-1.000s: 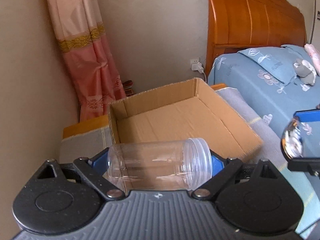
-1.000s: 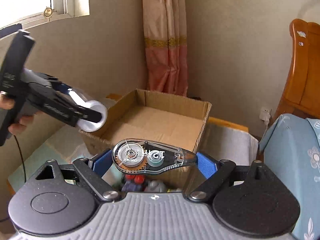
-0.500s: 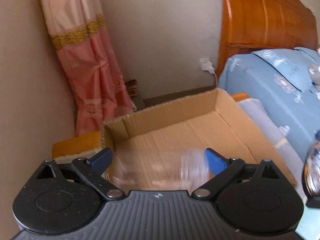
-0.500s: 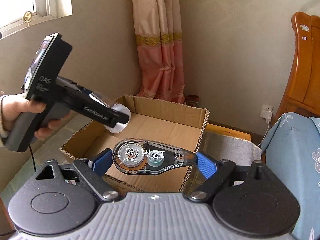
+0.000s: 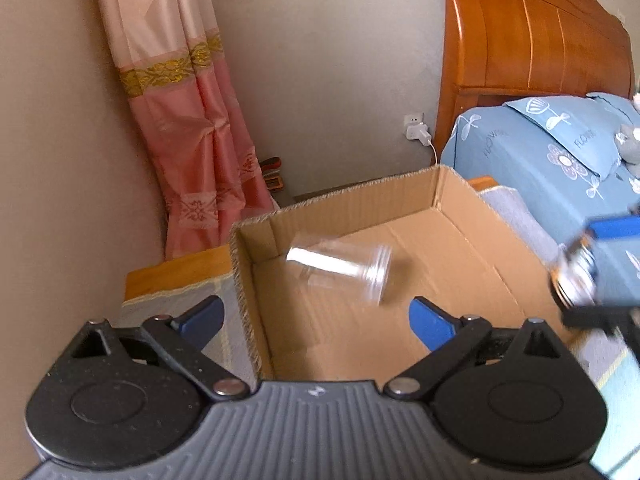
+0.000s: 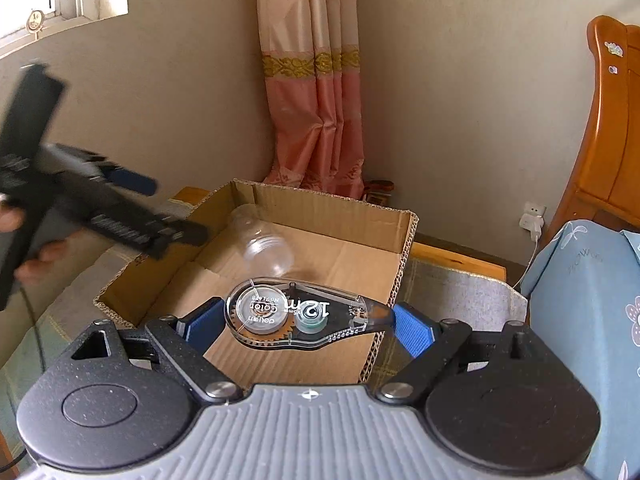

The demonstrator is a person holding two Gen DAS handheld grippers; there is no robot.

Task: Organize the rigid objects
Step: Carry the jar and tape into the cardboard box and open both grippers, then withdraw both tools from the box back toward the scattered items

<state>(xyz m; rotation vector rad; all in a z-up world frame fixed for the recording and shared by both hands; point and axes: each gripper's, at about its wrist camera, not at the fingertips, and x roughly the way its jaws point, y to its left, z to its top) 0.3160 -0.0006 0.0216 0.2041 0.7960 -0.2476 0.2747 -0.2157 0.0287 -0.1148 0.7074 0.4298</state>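
A clear plastic jar (image 5: pixel 340 268) lies blurred on its side inside the open cardboard box (image 5: pixel 460 184), near its far left corner; it also shows in the right wrist view (image 6: pixel 266 246). My left gripper (image 5: pixel 316 318) is open and empty above the box's near edge. My right gripper (image 6: pixel 308 322) is shut on a clear correction tape dispenser (image 6: pixel 296 314), held above the near side of the box (image 6: pixel 406 240). The left gripper shows at the left of the right wrist view (image 6: pixel 136 208), and the right gripper at the right edge of the left wrist view (image 5: pixel 580 280).
The box rests on a grey cloth-covered surface (image 6: pixel 452 292) with wooden edging. A pink curtain (image 5: pixel 188 128) hangs in the corner behind. A bed with blue bedding (image 5: pixel 560 160) and a wooden headboard (image 5: pixel 532 32) stands at the right. A charger (image 5: pixel 416 134) is plugged into the wall.
My left gripper has opened and let the jar go; the jar has dropped into the box. My right gripper has come nearer the box, still holding the dispenser.
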